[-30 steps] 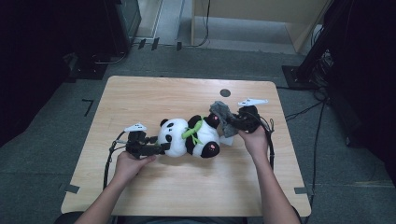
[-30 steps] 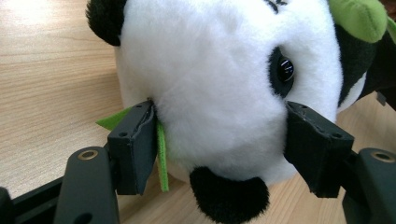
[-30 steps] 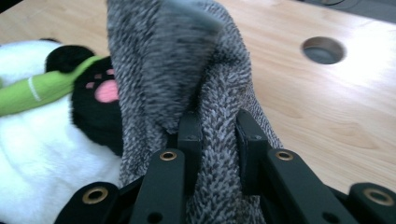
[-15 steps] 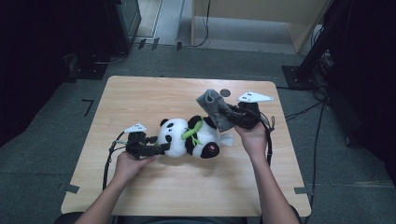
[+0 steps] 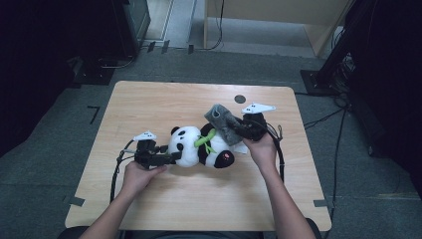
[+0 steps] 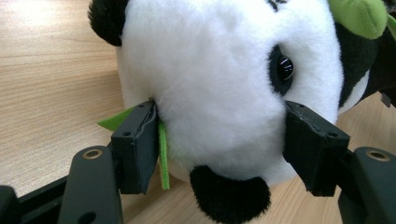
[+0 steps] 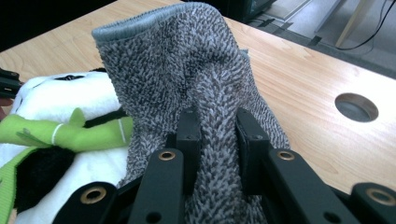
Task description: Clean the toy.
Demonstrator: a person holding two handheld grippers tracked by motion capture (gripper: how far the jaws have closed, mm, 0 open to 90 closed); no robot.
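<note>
Two grippers at work on a panda toy lying on a wooden surface.

At the left of the high view, the left hand holds the left gripper, its jaws spread wide around the head of the panda toy and pressing into the white fur on both sides; a green felt strip lies against one jaw. The toy lies on its side near the middle of the surface, a green shoot across its chest. Further right, a grey sock stands up over the toy's lower body, its open cuff upward. The right gripper, held by the right hand, has its jaws narrowed and pinching the sock's lower part. A round hole sits in the surface beyond.
</note>
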